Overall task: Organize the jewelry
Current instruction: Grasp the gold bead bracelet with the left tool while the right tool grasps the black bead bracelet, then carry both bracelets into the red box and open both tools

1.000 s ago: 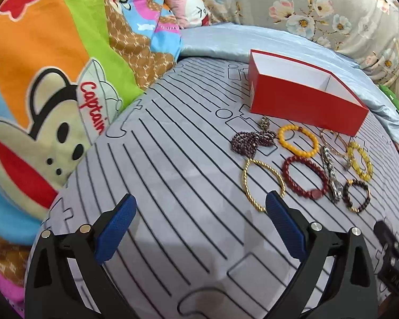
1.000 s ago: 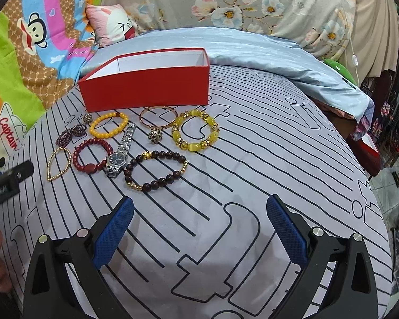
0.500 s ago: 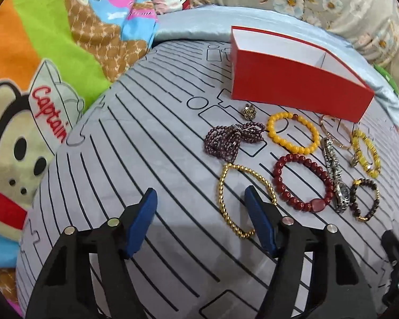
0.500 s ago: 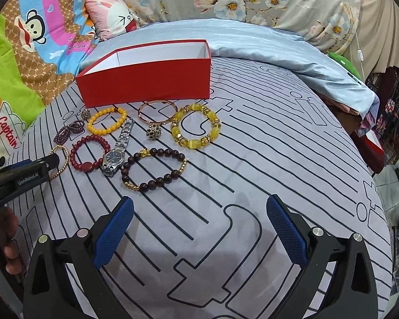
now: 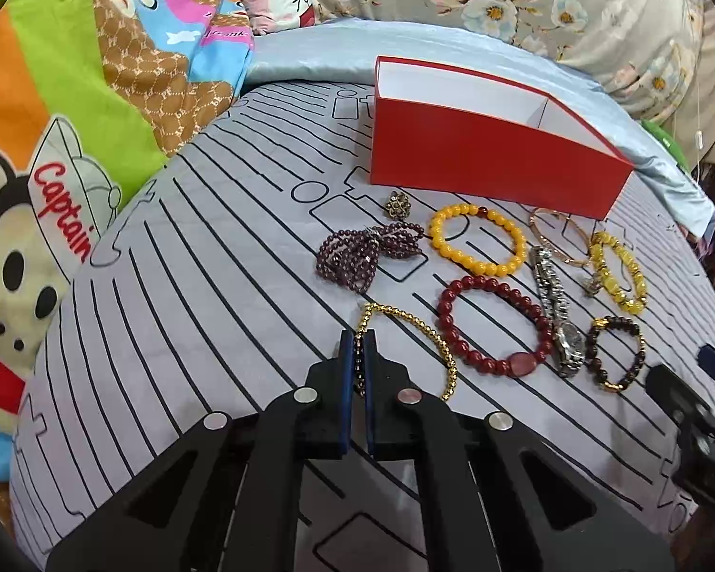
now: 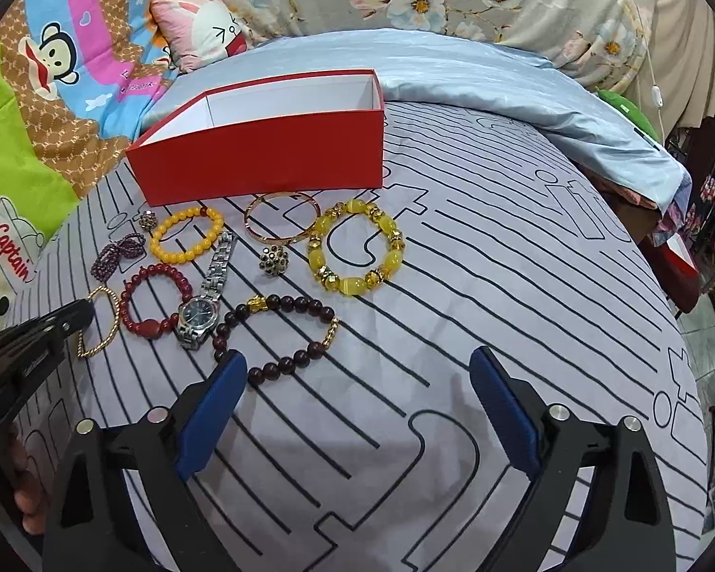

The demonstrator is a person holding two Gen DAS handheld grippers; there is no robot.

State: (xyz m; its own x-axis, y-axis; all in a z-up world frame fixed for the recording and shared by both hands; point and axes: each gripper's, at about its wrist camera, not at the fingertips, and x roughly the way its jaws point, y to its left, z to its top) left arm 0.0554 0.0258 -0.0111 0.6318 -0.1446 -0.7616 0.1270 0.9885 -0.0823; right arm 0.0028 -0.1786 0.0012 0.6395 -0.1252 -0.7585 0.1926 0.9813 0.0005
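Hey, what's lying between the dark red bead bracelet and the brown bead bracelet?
A silver wristwatch, its band running up toward the red box, lies between the dark red bead bracelet and the brown bead bracelet; the right wrist view shows it.

Cartoon monkey blanket (image 5: 71,109), pink pillow (image 6: 205,31).

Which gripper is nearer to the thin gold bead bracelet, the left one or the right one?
Left. The left gripper is shut on the gold bead bracelet. The right gripper, its jaws closing on nothing, sits apart, beside the dark bead bracelet.
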